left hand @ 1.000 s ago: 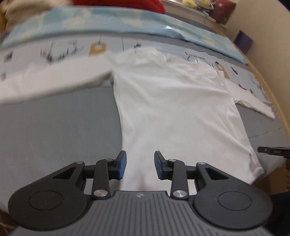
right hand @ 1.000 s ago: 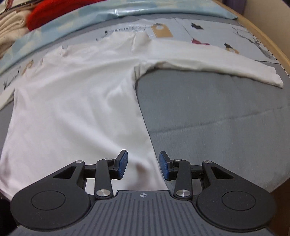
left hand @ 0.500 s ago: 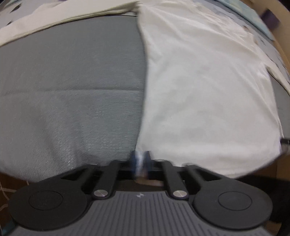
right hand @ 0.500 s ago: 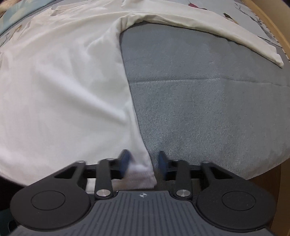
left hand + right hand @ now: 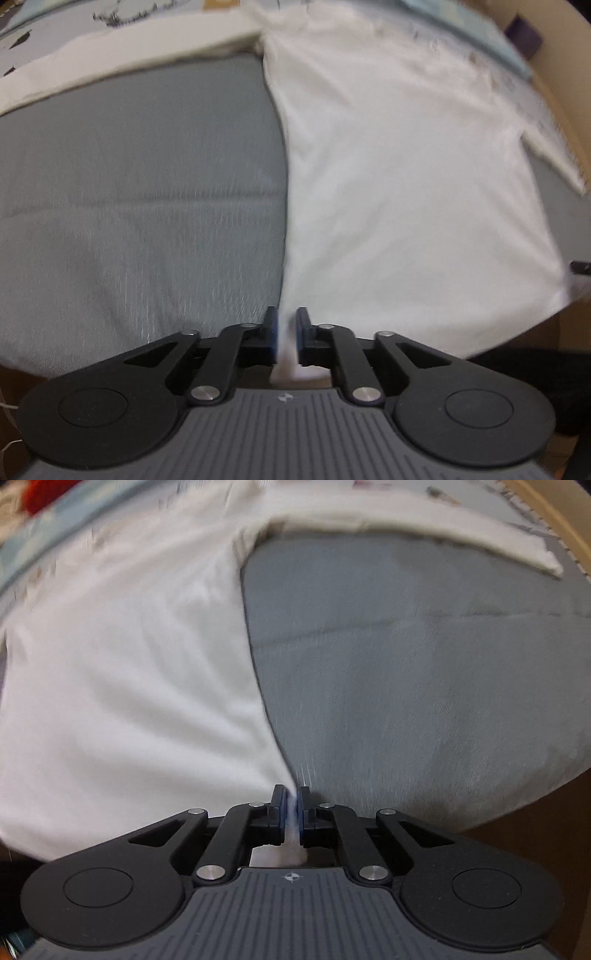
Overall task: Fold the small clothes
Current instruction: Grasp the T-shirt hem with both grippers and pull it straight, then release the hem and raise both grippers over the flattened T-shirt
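A white long-sleeved shirt (image 5: 406, 177) lies spread flat on a grey cushioned surface (image 5: 140, 206), hem toward me, sleeves stretched out to both sides at the far end. My left gripper (image 5: 285, 334) is shut on the shirt's bottom left hem corner. In the right wrist view the shirt (image 5: 122, 672) fills the left half, and my right gripper (image 5: 291, 810) is shut on its bottom right hem corner. Cloth shows pinched between both pairs of blue pads. Both views are motion-blurred.
The grey surface's front edge (image 5: 517, 805) drops off just beyond the grippers. Printed paper sheets (image 5: 110, 14) and a pale blue cloth (image 5: 480, 33) lie beyond the shirt's collar. A wooden rim (image 5: 554, 520) runs along the right side.
Both grippers came down to the hem and closed, the left on the left corner and the right on the right corner. The shirt edges now look pulled toward me.
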Motion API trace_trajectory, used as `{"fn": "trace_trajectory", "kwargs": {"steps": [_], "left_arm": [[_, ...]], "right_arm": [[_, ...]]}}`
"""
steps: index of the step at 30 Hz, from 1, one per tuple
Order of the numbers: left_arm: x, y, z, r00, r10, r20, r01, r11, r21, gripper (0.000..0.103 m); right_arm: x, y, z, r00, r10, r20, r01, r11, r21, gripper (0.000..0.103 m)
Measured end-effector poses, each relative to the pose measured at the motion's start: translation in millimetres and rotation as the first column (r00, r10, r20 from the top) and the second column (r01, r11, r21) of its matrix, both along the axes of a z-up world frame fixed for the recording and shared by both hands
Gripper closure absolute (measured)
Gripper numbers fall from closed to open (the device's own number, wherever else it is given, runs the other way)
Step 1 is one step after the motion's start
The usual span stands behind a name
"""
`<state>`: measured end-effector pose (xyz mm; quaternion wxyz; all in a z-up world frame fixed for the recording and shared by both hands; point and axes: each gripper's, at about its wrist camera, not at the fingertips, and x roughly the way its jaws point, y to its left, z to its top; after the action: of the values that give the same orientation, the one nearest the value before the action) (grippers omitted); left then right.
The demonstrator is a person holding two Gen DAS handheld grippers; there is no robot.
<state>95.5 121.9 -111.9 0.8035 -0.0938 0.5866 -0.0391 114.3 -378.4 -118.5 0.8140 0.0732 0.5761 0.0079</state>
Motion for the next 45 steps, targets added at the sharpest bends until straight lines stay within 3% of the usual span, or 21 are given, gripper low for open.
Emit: {"fn": "trace_trajectory", "kwargs": {"steps": [2,4,6,7,9,11,13,15,17,20,22,25,28,32,34,38,40,42,43,45], "left_arm": [[1.5,-4.3,1.6,1.000,-0.005,0.015,0.005,1.000,-0.023,0.087],[0.6,-12.2,-6.2,0.999,-0.043,-0.020,0.043,0.999,-0.002,0.087],[-1.7,-23.5,-24.7,0.991,-0.084,-0.104,0.093,0.992,0.089,0.087],[-7.0,-23.9,-24.7,0.990,-0.096,-0.101,0.106,0.989,0.104,0.086],[-4.0,-23.2,-16.4,0.994,-0.086,-0.062,0.091,0.993,0.077,0.086],[-1.0,-18.7,-10.5,0.998,-0.061,-0.030,0.062,0.997,0.036,0.086],[3.1,-20.6,-16.4,0.995,-0.070,-0.064,0.074,0.995,0.068,0.086],[3.5,-28.6,-22.9,0.990,-0.102,-0.095,0.114,0.986,0.120,0.084],[6.8,-32.2,-12.8,0.994,-0.098,-0.051,0.103,0.990,0.101,0.083],[12.1,-22.0,12.3,0.997,-0.009,0.071,0.006,0.999,0.044,0.083],[15.1,-12.2,30.8,0.984,0.065,0.163,-0.071,0.997,0.030,0.082],[16.1,4.0,56.0,0.938,0.176,0.300,-0.190,0.982,0.018,0.082],[21.1,18.6,87.2,0.890,0.210,0.405,-0.244,0.969,0.034,0.083],[44.4,71.6,121.2,0.835,0.276,0.475,-0.326,0.945,0.023,0.084],[66.5,98.3,125.4,0.807,0.313,0.502,-0.390,0.919,0.055,0.085],[100.9,135.6,105.2,0.769,0.302,0.563,-0.461,0.872,0.162,0.085],[102.5,151.8,82.2,0.762,0.321,0.563,-0.470,0.872,0.138,0.085],[112.7,171.3,52.2,0.796,0.381,0.471,-0.481,0.870,0.110,0.085],[117.9,182.9,46.1,0.792,0.418,0.446,-0.505,0.858,0.092,0.085],[121.8,200.8,43.0,0.767,0.434,0.472,-0.529,0.844,0.084,0.085]], "right_arm": [[-0.6,-2.0,10.2,0.998,-0.008,0.057,0.009,1.000,-0.010,0.096],[-1.6,-0.6,9.9,0.998,-0.002,0.059,0.001,1.000,0.012,0.096],[-3.0,0.2,1.8,0.999,0.030,0.027,-0.031,0.999,0.016,0.095],[-2.0,4.9,-4.3,0.998,0.055,-0.006,-0.055,0.998,-0.008,0.091],[4.3,15.2,-17.9,0.993,0.087,-0.085,-0.094,0.992,-0.080,0.088],[8.1,17.8,-17.7,0.992,0.092,-0.082,-0.100,0.990,-0.099,0.086],[9.5,15.4,-12.1,0.994,0.094,-0.050,-0.097,0.993,-0.069,0.080],[9.2,16.7,-17.3,0.991,0.107,-0.081,-0.115,0.987,-0.109,0.077],[9.2,18.5,-20.1,0.989,0.111,-0.098,-0.124,0.984,-0.131,0.076],[11.0,18.4,2.4,0.997,0.068,0.028,-0.065,0.992,-0.109,0.076],[11.5,17.3,23.0,0.991,0.024,0.131,-0.014,0.997,-0.075,0.076],[13.0,22.9,48.5,0.962,-0.030,0.272,0.044,0.998,-0.045,0.076],[21.2,38.5,67.7,0.934,-0.030,0.356,0.045,0.998,-0.033,0.076],[36.6,66.5,95.0,0.900,0.029,0.435,0.000,0.998,-0.066,0.076],[49.3,76.7,116.0,0.879,0.017,0.476,-0.002,0.999,-0.032,0.076],[73.7,112.8,159.0,0.814,-0.010,0.581,-0.023,0.999,0.049,0.076],[89.4,136.9,173.7,0.777,0.014,0.629,-0.051,0.998,0.041,0.076],[103.9,158.6,176.8,0.732,0.071,0.677,-0.097,0.995,0.001,0.076],[109.6,167.3,172.7,0.716,0.104,0.691,-0.114,0.993,-0.031,0.076],[118.0,179.2,154.5,0.701,0.160,0.695,-0.132,0.987,-0.094,0.076]]}}
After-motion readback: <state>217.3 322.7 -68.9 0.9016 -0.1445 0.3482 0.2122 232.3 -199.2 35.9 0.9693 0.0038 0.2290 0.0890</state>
